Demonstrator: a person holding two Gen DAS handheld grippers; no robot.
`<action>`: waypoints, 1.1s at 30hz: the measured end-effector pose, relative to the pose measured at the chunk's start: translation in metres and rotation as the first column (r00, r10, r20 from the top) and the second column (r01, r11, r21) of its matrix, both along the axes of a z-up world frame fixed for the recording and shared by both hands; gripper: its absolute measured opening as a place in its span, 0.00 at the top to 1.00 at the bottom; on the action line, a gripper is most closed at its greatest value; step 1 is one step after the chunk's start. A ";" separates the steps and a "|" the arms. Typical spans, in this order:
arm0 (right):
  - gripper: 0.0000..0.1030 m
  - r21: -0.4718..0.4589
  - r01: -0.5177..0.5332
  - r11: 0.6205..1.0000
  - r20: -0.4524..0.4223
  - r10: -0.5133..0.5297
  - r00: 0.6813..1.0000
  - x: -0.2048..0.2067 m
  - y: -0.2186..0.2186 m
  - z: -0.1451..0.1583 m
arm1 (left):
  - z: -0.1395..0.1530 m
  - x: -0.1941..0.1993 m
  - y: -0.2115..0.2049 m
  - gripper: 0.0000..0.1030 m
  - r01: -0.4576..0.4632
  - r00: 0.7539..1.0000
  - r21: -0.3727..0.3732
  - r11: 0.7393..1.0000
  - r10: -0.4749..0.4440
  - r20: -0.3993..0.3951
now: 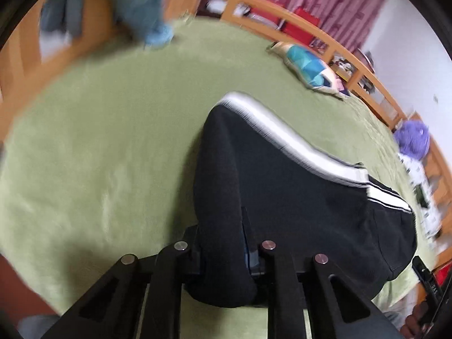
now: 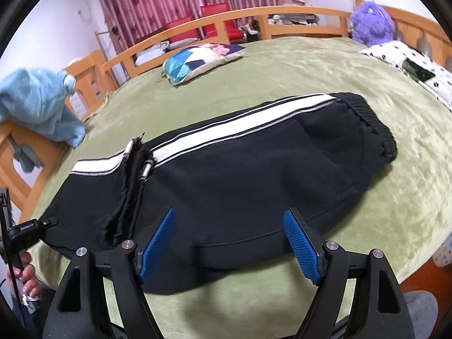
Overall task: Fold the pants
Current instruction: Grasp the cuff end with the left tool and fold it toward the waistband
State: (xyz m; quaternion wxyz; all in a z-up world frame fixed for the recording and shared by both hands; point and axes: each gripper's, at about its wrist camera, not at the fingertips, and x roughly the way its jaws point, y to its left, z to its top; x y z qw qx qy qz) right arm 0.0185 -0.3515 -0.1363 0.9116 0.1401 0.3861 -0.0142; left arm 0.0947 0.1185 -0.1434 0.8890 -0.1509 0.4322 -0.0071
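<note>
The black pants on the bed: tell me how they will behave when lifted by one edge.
The black pants look like thick, soft fleece, so they will probably sag. In the left wrist view the left gripper pinches a bunched fold that droops around its fingers. The fuzzy green blanket likely grips the cloth, so dragging may wrinkle it.

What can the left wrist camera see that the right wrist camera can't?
Only the left wrist view shows the left gripper pinching the black pants. Only the right wrist view shows the open right gripper with its blue pads, the waistband, and the spotted blanket. Both show the pants' white stripe, the green bedspread, the colorful pillow, and the purple plush.
</note>
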 end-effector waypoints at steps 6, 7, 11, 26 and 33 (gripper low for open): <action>0.24 -0.068 0.035 0.997 0.034 -0.033 0.999 -0.006 -0.045 0.009 | 0.112 -0.003 -0.116 0.84 0.100 0.988 0.345 0.933 -0.135 0.079; 0.24 -0.083 0.045 0.996 0.039 -0.041 0.998 -0.007 -0.053 0.010 | 0.127 -0.004 -0.139 0.84 0.122 0.981 0.389 0.913 -0.171 0.093; 0.24 -0.092 0.109 0.990 0.044 -0.105 0.994 -0.017 -0.103 0.014 | 0.172 -0.014 -0.246 0.84 0.236 0.934 0.485 0.842 -0.334 0.125; 0.24 0.051 0.238 0.970 0.016 -0.239 0.971 -0.058 -0.230 0.012 | 0.145 0.001 -0.415 0.42 0.563 0.787 0.273 0.780 -0.607 0.111; 0.23 0.187 0.077 0.979 0.029 -0.084 0.996 -0.001 -0.208 -0.007 | 0.087 0.020 -0.329 0.42 0.435 0.897 0.245 0.866 -0.441 -0.035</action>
